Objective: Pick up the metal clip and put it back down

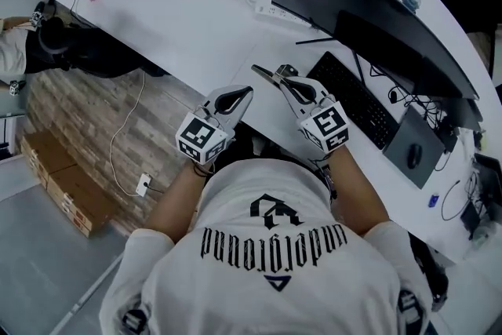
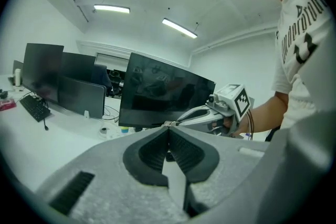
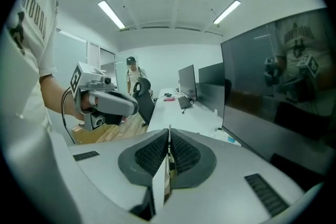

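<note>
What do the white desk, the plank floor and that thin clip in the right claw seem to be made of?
Long white desk: smooth, even, no grain; probably laminate or painted board.
Brown plank floor: staggered grained strips; wood or wood-look vinyl, can't tell.
Thin grey clip pinched in the right claw: slim, dull sheen; likely metal.

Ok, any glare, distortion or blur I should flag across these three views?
Head view: strong barrel distortion, the white desk bows and runs bright. Left gripper view: round dark vignette, and the ceiling strip lights glare. Right gripper view: same vignette, the dark monitor is full of reflections, and the metal clip in the right gripper shows only as a thin edge-on sliver.
</note>
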### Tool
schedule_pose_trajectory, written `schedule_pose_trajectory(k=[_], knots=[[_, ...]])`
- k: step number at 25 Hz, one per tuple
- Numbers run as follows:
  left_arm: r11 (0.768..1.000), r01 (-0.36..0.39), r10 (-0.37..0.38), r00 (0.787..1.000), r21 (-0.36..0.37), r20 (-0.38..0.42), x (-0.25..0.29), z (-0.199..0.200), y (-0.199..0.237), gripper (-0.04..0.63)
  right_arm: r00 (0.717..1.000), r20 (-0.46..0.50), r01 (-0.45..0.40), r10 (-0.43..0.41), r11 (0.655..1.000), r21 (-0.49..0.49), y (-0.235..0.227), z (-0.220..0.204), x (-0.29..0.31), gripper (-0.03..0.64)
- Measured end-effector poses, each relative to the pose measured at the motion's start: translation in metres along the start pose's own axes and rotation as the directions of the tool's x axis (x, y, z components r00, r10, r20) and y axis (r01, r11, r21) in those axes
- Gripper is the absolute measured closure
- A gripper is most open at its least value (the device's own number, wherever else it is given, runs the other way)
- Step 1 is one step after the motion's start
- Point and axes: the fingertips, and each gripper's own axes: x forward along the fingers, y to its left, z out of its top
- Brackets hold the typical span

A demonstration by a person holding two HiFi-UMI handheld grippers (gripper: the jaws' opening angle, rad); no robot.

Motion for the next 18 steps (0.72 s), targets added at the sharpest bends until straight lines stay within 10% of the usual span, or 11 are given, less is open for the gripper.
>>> schedule_pose_trajectory(k=[18], knots=[[0.998,-0.068,0.067,0.994,0.017,0.085,-0.044,0.040,-0.062,0.580,0.993,0.111,0.040,-0.033,0.998,-0.057,0.022,0.054,-0.090,0.594]])
